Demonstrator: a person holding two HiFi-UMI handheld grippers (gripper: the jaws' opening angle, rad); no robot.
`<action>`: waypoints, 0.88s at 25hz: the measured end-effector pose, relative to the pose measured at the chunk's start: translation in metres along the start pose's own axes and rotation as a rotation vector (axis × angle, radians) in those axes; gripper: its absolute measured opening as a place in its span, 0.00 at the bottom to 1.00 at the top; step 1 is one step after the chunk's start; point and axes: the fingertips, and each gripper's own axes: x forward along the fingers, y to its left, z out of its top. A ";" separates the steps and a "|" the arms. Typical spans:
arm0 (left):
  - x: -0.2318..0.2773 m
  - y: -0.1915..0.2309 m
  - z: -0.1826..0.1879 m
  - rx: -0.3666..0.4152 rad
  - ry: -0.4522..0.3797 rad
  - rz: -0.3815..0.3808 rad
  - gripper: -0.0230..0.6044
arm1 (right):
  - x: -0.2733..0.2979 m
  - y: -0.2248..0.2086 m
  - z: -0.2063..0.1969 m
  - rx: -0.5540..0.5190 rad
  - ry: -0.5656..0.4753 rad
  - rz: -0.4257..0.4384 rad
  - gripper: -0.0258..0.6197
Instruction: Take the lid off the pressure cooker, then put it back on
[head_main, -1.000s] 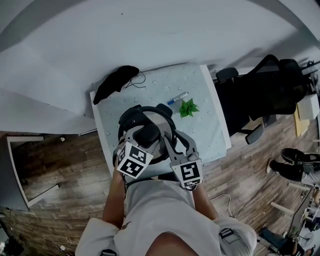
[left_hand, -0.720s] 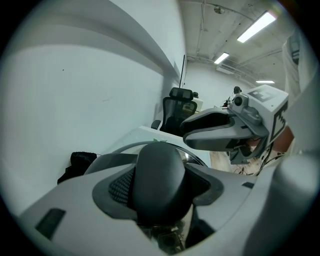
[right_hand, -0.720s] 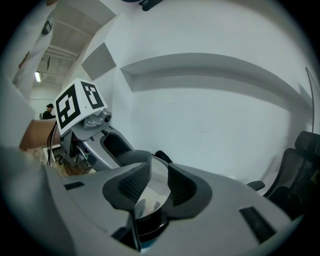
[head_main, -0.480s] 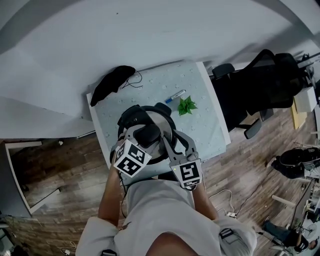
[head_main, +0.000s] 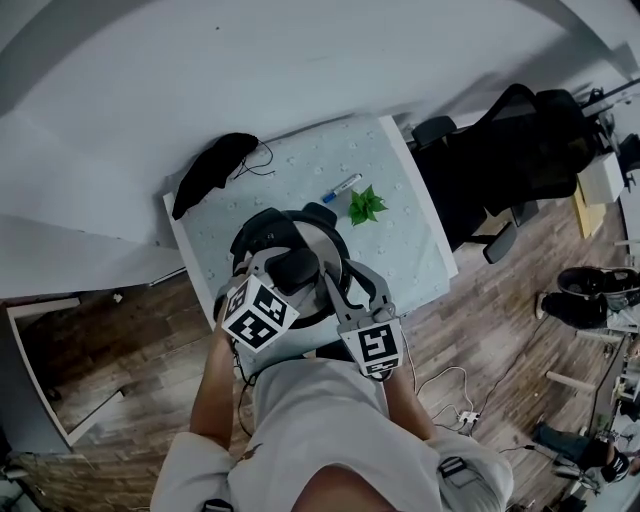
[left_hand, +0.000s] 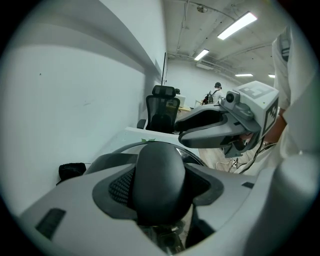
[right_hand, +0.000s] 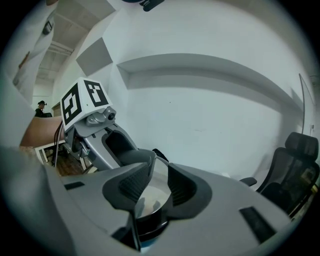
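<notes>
While the lid (head_main: 325, 243) sits in place, left gripper (head_main: 290, 268) grips its knob (left_hand: 159, 177)

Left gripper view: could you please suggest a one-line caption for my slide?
Left gripper clamps the black knob of the pressure cooker lid; right gripper alongside.

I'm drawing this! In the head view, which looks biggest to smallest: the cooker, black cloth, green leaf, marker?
1. pressure cooker
2. black cloth
3. green leaf and marker: too alike to rank.

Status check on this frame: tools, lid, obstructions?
Left tool shut on lid knob. Right tool astride lid edge, grip unclear. Lid seated. Pen, sprig apart behind.
</notes>
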 end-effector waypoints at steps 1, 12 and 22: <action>0.000 0.000 0.000 0.005 0.001 -0.005 0.47 | -0.001 0.000 0.000 0.001 0.001 -0.005 0.23; -0.002 0.000 0.003 0.012 -0.001 -0.019 0.47 | -0.007 -0.002 0.003 0.001 -0.002 -0.039 0.23; -0.011 -0.006 0.012 0.053 -0.006 -0.023 0.47 | -0.014 -0.002 0.006 -0.007 -0.014 -0.059 0.23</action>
